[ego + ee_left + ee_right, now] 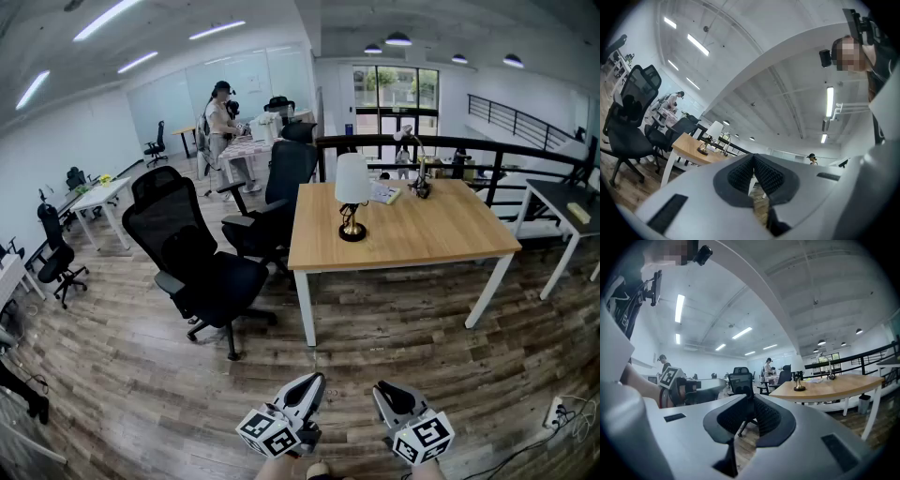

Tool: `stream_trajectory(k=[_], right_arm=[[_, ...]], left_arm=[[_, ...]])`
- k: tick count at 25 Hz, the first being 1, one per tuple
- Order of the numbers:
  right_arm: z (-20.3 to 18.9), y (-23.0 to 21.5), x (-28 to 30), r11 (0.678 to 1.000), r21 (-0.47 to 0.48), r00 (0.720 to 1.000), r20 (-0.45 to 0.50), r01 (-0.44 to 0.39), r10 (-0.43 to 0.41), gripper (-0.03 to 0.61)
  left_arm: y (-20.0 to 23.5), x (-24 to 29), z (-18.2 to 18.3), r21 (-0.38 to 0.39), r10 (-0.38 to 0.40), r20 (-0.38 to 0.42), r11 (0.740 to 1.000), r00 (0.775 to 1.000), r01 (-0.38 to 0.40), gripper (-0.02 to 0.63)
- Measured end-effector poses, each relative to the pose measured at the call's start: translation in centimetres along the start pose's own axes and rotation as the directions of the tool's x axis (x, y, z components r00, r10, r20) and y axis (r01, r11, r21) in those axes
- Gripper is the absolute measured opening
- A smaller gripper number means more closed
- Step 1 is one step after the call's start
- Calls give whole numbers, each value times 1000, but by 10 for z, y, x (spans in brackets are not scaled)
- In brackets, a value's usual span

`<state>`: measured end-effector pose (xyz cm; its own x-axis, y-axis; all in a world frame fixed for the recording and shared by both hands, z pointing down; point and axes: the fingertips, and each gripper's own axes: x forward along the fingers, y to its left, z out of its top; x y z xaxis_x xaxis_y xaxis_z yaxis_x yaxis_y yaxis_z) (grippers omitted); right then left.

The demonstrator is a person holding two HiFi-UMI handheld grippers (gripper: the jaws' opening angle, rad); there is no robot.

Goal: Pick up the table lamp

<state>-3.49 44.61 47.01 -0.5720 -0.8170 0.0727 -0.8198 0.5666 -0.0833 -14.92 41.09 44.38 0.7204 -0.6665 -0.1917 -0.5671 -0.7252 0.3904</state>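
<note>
The table lamp (352,192), with a white shade and a brass stem and base, stands upright on the left half of a wooden table (441,234), well ahead of me. My left gripper (312,382) and right gripper (382,390) are low at the near edge of the head view, over the floor and far short of the table. Both are shut with nothing between the jaws. In the left gripper view the lamp (711,133) is small above and left of the closed pads (764,174). The right gripper view shows its base (800,388) on the table, right of the pads (764,417).
Two black office chairs (201,255) (282,187) stand left of the table. Papers (384,194) and a small desk lamp (418,173) sit at its far edge. A dark railing (487,150) runs behind, another desk (565,201) is at right, and a person (221,111) stands far back.
</note>
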Motion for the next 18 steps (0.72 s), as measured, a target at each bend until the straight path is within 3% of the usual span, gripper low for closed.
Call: stream_trajectory(k=[11, 18], right_arm=[[5, 1, -17, 1000, 17, 1000, 20, 0, 0, 61], [-8, -28, -3, 999, 46, 1000, 13, 4, -5, 61]], left_arm=[[-25, -2, -3, 2, -6, -17, 1000, 1000, 6, 9], [-1, 26, -15, -23, 5, -15, 1000, 1000, -6, 9]])
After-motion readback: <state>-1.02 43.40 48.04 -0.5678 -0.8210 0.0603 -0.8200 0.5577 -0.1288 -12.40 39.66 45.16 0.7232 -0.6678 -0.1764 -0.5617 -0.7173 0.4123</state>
